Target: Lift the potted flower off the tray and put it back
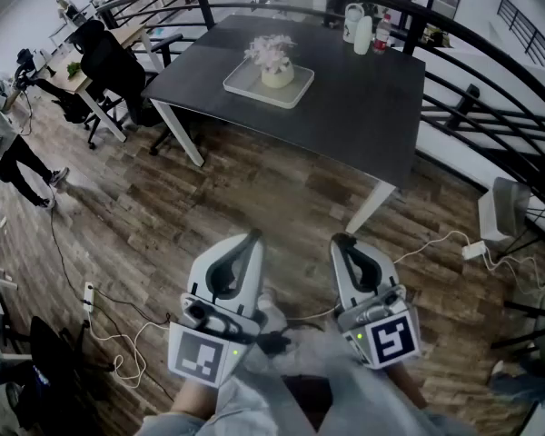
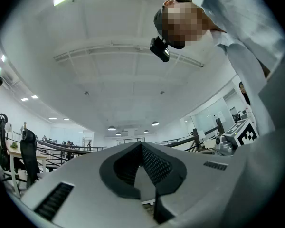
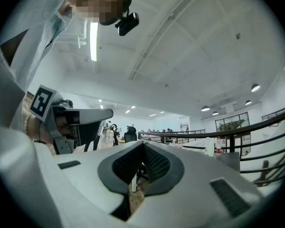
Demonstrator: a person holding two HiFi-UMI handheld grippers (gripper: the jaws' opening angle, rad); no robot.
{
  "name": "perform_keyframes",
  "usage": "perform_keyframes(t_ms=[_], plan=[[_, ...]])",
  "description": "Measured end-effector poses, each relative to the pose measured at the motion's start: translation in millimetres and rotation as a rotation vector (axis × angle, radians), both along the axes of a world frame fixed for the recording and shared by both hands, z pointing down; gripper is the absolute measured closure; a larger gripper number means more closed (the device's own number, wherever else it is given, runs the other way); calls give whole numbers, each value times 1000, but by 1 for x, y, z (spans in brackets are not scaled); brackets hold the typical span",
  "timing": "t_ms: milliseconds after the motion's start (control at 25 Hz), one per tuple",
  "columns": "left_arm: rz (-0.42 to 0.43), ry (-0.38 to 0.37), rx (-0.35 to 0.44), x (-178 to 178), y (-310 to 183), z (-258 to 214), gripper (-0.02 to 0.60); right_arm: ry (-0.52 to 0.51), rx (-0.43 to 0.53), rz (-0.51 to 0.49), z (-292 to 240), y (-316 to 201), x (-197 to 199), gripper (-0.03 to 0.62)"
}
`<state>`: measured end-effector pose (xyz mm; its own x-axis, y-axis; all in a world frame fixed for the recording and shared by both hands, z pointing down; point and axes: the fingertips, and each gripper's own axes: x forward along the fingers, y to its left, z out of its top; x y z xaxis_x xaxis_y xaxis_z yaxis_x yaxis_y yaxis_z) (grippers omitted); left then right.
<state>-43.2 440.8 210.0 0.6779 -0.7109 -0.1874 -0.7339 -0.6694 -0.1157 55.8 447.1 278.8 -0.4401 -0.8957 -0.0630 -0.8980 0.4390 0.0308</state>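
Observation:
The potted flower (image 1: 274, 60), pale pink blooms in a cream pot, stands on a white tray (image 1: 296, 93) near the far left of a dark table (image 1: 363, 107). Both grippers are held low, close to the person's body, well short of the table and over the wooden floor. The jaw tips of my left gripper (image 1: 252, 236) meet with nothing between them; its own view shows them tilted up toward the ceiling (image 2: 141, 145). My right gripper (image 1: 342, 240) is likewise shut and empty, and points level toward the distant table (image 3: 143, 144).
Bottles and a jug (image 1: 359, 27) stand at the table's far edge. A black office chair (image 1: 109, 66) sits left of the table. A curved black railing (image 1: 490, 53) runs behind and to the right. Cables (image 1: 436, 243) and a power strip (image 1: 88, 296) lie on the floor. A person (image 1: 4, 143) stands far left.

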Motion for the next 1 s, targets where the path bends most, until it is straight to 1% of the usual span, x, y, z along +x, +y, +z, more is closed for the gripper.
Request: perform_keyframes(t_ms=[400, 600, 840, 1000], plan=[[-5, 27, -5, -10, 19, 1, 581, 6, 15, -13, -3, 18, -10, 594], [-21, 53, 5, -15, 29, -3, 581, 2, 10, -22, -3, 28, -11, 592], [-45, 63, 17, -21, 43, -7, 581, -5, 26, -29, -8, 40, -11, 592], [-57, 77, 13, -23, 48, -6, 581, -9, 12, -31, -4, 46, -9, 592]])
